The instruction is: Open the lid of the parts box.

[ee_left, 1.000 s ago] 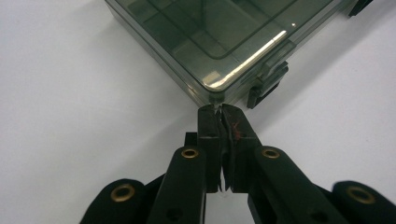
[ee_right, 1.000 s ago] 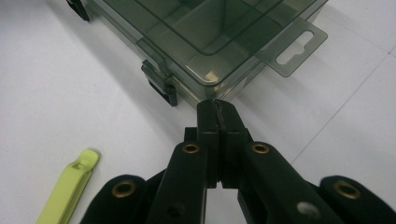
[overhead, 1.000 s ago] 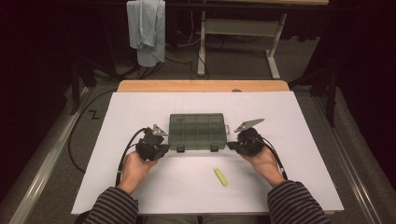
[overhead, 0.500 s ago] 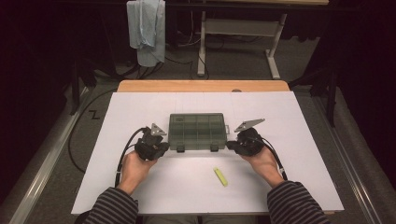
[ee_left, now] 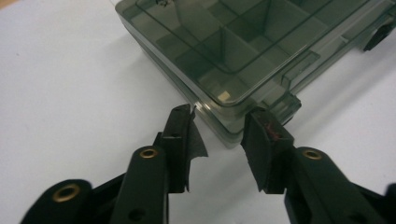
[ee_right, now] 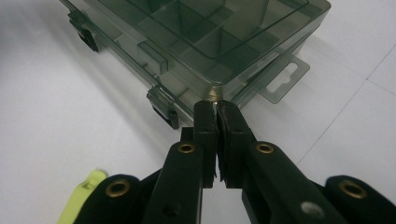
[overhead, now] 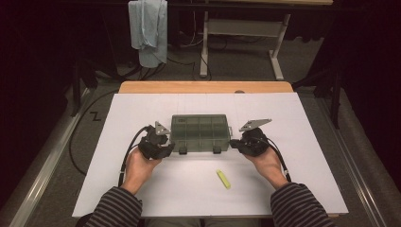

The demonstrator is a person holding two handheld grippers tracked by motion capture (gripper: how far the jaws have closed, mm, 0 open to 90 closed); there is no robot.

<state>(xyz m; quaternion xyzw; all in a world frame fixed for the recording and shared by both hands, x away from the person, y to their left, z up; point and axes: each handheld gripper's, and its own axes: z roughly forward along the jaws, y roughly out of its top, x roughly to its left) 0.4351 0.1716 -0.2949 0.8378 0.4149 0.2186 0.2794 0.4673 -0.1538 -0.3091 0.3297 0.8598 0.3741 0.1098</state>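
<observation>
At the compartment box mid-table, the left gripper has just been spreading its jaws off the near corner, releasing it, while the right gripper, pressed together, merely noses the opposite corner.

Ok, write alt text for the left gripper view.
Two black tongs stand open at the near corner of a smoky translucent plastic compartment box with its lid shut, having just been opening, the corner just beyond their tips. The box rests on a white table.
</observation>
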